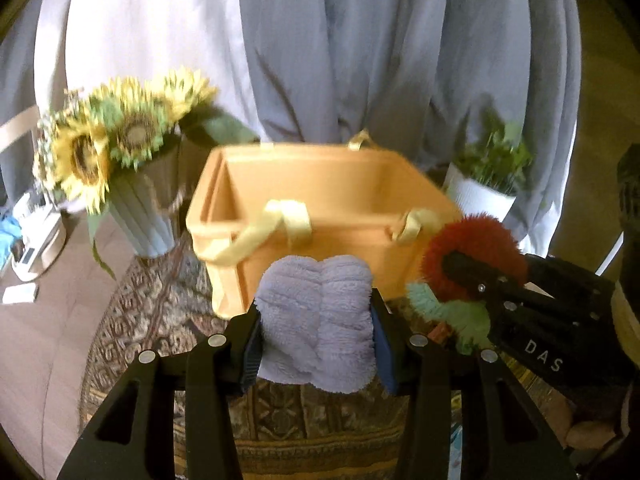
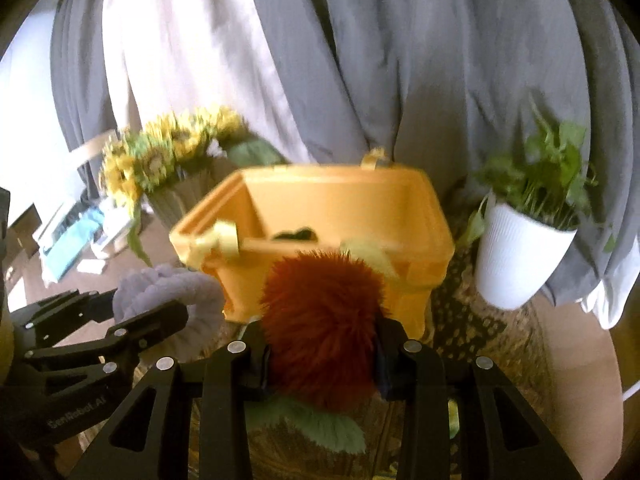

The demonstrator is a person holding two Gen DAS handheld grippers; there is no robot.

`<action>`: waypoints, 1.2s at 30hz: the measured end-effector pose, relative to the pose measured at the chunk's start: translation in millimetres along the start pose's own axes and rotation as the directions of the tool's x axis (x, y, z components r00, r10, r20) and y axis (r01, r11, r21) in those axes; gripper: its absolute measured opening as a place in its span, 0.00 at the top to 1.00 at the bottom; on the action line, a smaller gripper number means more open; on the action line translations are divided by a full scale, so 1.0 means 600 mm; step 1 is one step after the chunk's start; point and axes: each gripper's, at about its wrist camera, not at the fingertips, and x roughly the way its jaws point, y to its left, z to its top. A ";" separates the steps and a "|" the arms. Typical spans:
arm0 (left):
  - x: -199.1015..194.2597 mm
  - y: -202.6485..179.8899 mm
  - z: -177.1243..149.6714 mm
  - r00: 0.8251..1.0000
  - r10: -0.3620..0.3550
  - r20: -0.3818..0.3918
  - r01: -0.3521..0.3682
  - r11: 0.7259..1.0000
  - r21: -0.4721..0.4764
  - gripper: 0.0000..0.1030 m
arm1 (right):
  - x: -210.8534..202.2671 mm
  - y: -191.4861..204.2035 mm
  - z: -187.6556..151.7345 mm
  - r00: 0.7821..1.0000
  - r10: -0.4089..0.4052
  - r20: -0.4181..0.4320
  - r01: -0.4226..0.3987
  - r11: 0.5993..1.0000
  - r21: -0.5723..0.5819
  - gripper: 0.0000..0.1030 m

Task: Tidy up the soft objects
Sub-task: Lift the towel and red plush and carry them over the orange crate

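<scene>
My left gripper [image 1: 316, 336] is shut on a folded lilac fluffy towel [image 1: 318, 316], held in front of an orange storage bin [image 1: 320, 184] with pale yellow strap handles. My right gripper [image 2: 322, 352] is shut on a furry red plush toy [image 2: 320, 320] with green parts hanging below [image 2: 324, 424]. In the left wrist view the right gripper [image 1: 464, 276] with the red plush [image 1: 476, 240] is at the right of the bin. In the right wrist view the left gripper [image 2: 160, 312] with the towel [image 2: 172, 292] is at the left. Something dark lies inside the bin [image 2: 296, 235].
A ribbed vase of sunflowers [image 1: 120, 148] stands left of the bin. A white pot with a green plant [image 2: 524, 236] stands right of it. All sit on a patterned round rug [image 1: 152, 320]. Grey and white curtains [image 1: 340, 40] hang behind. Clutter lies on the floor at far left [image 1: 28, 244].
</scene>
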 end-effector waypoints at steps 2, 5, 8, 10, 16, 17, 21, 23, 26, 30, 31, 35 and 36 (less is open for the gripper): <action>-0.013 0.000 0.012 0.999 -0.006 0.033 0.006 1.000 -0.004 0.55 | -0.011 0.002 0.013 0.999 0.001 0.032 -0.001 1.000 -0.001 0.63; -0.029 0.000 0.031 0.997 -0.005 0.080 0.005 1.000 -0.002 0.55 | -0.024 0.006 0.032 0.997 -0.002 0.078 0.002 1.000 -0.012 0.63; -0.040 0.000 0.050 0.993 -0.007 0.121 0.008 1.000 -0.003 0.55 | -0.033 0.008 0.050 0.993 0.002 0.116 0.000 1.000 -0.016 0.63; -0.047 0.000 0.062 0.988 -0.006 0.153 0.006 1.000 0.000 0.55 | -0.039 0.010 0.061 0.990 0.000 0.141 0.002 1.000 -0.018 0.63; -0.060 0.002 0.093 0.973 -0.001 0.231 -0.003 1.000 0.013 0.55 | -0.049 0.012 0.091 0.979 0.001 0.205 0.005 1.000 -0.030 0.63; -0.060 0.003 0.099 0.970 0.002 0.242 -0.006 1.000 0.016 0.55 | -0.049 0.012 0.096 0.977 0.000 0.212 0.007 0.999 -0.032 0.63; -0.058 0.003 0.119 0.961 0.007 0.278 -0.016 0.999 0.030 0.55 | -0.045 0.011 0.118 0.970 -0.006 0.244 0.016 0.999 -0.037 0.63; -0.054 0.003 0.131 0.957 0.006 0.290 -0.017 0.999 0.036 0.55 | -0.038 0.009 0.130 0.968 -0.011 0.252 0.022 0.999 -0.038 0.63; -0.047 0.003 0.147 0.952 0.013 0.305 -0.028 0.999 0.044 0.55 | -0.027 0.003 0.145 0.966 -0.013 0.258 0.023 0.999 -0.035 0.63; -0.035 0.007 0.169 0.948 0.014 0.318 -0.033 0.998 0.052 0.55 | -0.010 -0.004 0.170 0.964 -0.014 0.266 0.024 0.999 -0.037 0.63; -0.030 0.008 0.174 0.946 0.008 0.325 -0.031 0.997 0.067 0.55 | -0.005 -0.005 0.176 0.965 -0.015 0.264 0.026 0.999 -0.038 0.63; -0.008 0.015 0.198 0.949 0.014 0.315 -0.036 0.997 0.064 0.55 | 0.020 -0.012 0.199 0.970 -0.003 0.245 0.011 0.999 -0.033 0.63; -0.002 0.017 0.203 0.950 0.014 0.311 -0.035 0.997 0.063 0.55 | 0.028 -0.015 0.204 0.971 0.004 0.238 0.004 1.000 -0.031 0.63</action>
